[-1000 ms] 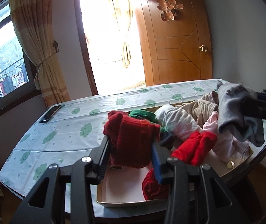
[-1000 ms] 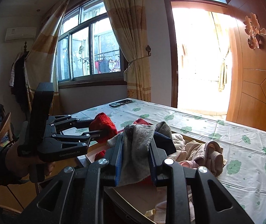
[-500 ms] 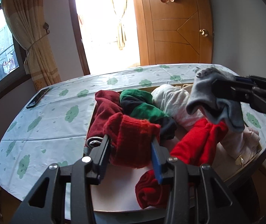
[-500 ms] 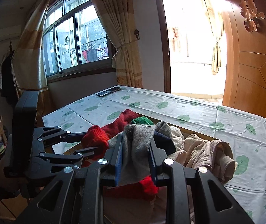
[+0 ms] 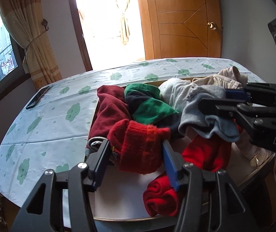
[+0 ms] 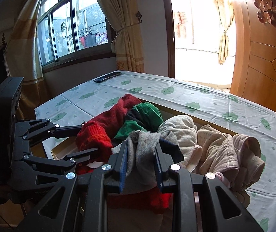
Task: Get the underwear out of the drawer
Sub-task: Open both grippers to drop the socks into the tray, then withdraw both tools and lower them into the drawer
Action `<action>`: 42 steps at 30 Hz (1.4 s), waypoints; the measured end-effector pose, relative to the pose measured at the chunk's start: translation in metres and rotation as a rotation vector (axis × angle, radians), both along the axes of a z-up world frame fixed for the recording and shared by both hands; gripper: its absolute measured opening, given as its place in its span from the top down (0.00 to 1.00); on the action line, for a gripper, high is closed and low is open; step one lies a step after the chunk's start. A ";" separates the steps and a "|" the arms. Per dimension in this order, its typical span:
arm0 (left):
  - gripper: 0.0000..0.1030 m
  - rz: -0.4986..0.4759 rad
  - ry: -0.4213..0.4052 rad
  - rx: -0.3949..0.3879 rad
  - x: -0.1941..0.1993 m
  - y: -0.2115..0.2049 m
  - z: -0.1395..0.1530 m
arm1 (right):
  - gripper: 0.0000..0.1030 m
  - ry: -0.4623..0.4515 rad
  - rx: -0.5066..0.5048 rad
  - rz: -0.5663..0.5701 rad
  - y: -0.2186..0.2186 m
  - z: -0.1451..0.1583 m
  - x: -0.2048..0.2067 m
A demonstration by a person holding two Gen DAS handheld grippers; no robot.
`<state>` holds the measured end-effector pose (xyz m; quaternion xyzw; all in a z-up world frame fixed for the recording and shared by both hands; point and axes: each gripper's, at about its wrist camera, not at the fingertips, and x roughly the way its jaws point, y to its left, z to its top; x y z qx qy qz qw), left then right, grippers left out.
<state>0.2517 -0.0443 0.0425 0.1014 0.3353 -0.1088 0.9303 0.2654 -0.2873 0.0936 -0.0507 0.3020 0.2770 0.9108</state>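
Both grippers have dropped closer to the drawer (image 5: 118, 210) since a second ago, and the left gripper's (image 5: 136, 150) jaws have just been opening — the red knit piece (image 5: 139, 148) sits between them, the left pad now apart from it, the right pad touching its edge. It rests on the heap at the drawer's near end. At about three o'clock from it, the right gripper (image 6: 140, 154) is clamped on a grey garment (image 6: 143, 152), whose loose end hangs just above a bright red piece (image 5: 207, 154). Farther back, toward twelve o'clock, lie a dark red piece (image 5: 110, 108), a green-and-navy one (image 5: 147, 106) and pale cream underwear (image 6: 180, 131). At ten o'clock, well apart, a phone (image 5: 38, 97) lies on the cloud-print tablecloth (image 5: 41, 135).
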 end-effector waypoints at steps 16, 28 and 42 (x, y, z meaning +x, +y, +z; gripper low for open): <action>0.23 0.021 -0.046 0.009 -0.010 0.004 0.005 | 0.31 -0.007 0.006 0.006 -0.006 0.005 -0.016; 0.12 -0.010 -0.104 0.021 -0.039 0.002 0.016 | 0.26 -0.028 0.069 0.003 -0.021 0.018 -0.045; 0.12 -0.049 -0.093 0.005 -0.068 0.005 0.016 | 0.26 -0.021 0.024 0.061 -0.020 0.020 -0.083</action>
